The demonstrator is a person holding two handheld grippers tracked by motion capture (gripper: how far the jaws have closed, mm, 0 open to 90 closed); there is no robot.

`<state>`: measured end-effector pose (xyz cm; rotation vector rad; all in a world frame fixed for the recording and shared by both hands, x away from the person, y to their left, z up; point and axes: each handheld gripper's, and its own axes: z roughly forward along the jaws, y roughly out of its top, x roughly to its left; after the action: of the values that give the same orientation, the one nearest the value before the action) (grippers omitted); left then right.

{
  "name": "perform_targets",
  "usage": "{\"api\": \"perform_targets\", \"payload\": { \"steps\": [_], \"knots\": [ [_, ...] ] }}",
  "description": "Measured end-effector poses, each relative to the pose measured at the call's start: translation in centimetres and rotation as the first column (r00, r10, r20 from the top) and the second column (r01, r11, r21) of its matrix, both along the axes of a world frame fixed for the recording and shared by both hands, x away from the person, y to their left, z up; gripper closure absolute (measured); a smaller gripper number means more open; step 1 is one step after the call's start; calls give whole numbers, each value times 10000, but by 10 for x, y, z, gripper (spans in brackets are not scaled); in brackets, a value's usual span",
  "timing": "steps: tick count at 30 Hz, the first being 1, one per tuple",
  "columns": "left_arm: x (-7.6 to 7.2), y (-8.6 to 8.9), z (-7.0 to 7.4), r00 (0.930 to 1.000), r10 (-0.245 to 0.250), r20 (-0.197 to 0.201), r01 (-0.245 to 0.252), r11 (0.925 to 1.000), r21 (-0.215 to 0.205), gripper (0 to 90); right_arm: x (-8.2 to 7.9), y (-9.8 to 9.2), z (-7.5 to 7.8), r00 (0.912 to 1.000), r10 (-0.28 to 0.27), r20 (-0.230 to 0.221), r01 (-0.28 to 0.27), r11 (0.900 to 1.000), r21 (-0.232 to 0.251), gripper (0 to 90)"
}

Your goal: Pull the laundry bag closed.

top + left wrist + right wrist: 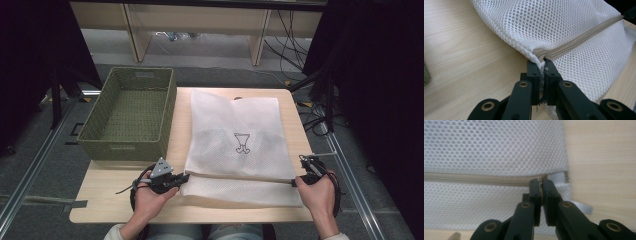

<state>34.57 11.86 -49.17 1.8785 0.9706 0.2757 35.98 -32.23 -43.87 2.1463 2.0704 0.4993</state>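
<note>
— Pale wood table (125, 200), dark curtains at both sides, a grey floor with cables beyond. What sits at the left?

— An olive woven basket (131, 111) on the table's left part, its near wall just beyond the left gripper (184, 176). A person's hand comes in from the bottom edge and holds that gripper, which carries a grey three-cornered plate on top and points right.

— And its jaws?

— Nearly closed, pinching the near left corner of the white mesh laundry bag (235, 135). The left gripper view shows the corner (537, 58) squeezed between the two black jaws, right where the beige zipper (579, 40) begins.

— Where does the bag lie?

— Flat on the middle and right of the table, beside the basket, a small dark drawing on its upper face. The zipper runs across its near part from one gripper to the other.

— The right side?

— The right gripper (294, 183) points left at the bag's near right corner. In the right gripper view its jaws (541, 187) stand narrow at the zipper's end (499, 180), beside a white tab (560, 176); what exactly they pinch I cannot tell.
</note>
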Motion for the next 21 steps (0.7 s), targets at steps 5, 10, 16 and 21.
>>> {"api": "perform_targets", "payload": {
  "steps": [5, 10, 16, 21],
  "knots": [
    [0, 0, 0, 9999, 75, -95, -75, 10000, 0, 846, 3, -5, -5, 9996, 285, -12, -285, 9996, -14, 871],
    [1, 1, -1, 10000, -48, -37, 48, 10000, -22, 846, 4, -8, -7, 9996, 285, -78, -284, 9996, 23, 871],
    [0, -1, -2, 9999, 17, -105, -17, 10000, -15, 846, 4, -5, -8, 9999, 84, -74, -85, 9999, -77, 871],
    [1, -1, -2, 10000, -46, -39, 46, 9998, 186, 844, 4, -2, -9, 9984, 530, 194, -516, 9964, -670, 869]
  ]
}}
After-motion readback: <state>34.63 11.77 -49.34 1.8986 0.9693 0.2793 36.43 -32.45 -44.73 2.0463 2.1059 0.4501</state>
